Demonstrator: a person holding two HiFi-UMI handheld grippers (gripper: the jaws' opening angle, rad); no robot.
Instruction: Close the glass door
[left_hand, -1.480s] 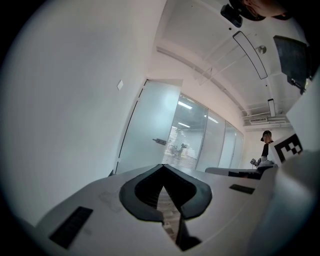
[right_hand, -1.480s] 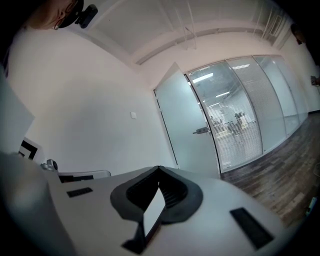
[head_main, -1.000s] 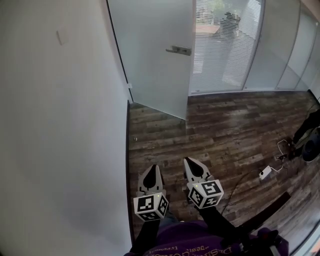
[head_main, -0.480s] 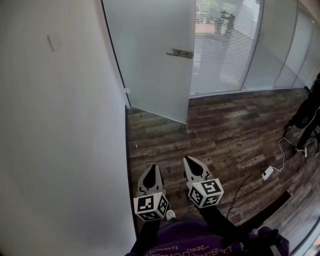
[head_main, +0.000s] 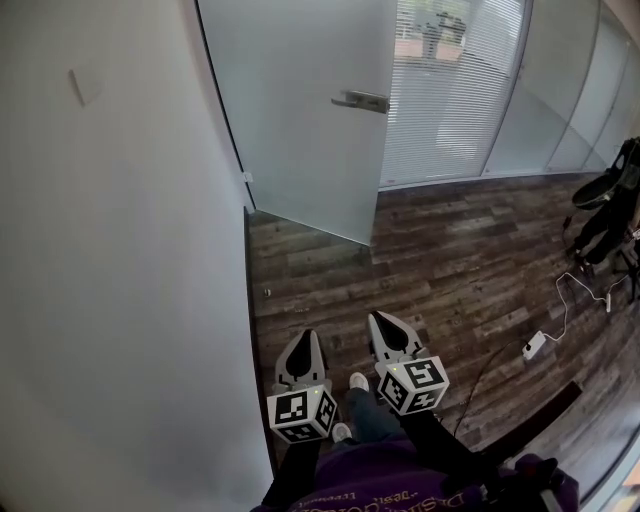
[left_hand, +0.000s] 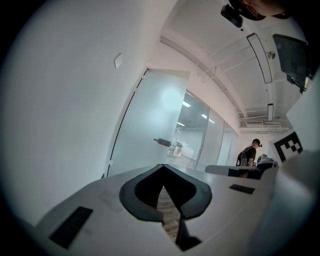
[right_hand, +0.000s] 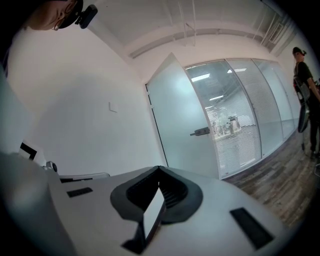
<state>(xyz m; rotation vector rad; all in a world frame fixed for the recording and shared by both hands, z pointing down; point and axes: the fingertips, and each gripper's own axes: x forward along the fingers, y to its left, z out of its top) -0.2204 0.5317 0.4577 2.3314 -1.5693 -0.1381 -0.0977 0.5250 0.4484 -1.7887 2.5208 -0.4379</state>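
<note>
Frosted glass door (head_main: 300, 110), one tall panel hinged at the left against the plain white wall (head_main: 120, 260), stands ajar at the far left. Its free edge, with the metal lever handle (head_main: 360, 100), is swung toward the near side, off the line of the slatted glass partition (head_main: 450, 90) on its right.

Left gripper (head_main: 303, 342) and right gripper (head_main: 388, 328) are side by side, near, over the dark wood-plank floor (head_main: 450, 250). Both have jaws pinched together and empty. Both are well apart from the door.

Risks, as I judge them:
- Hard closed tips may skid on smooth glass, or knock it.
- A push close to the hinge would barely move the panel.
- Too strong a shove by the handle could slam it into the frame.
- Taking the handle needs the jaws spread first.
- The white adapter with its cable (head_main: 531, 346) on the right floor is a trip hazard if the person strays.
</note>
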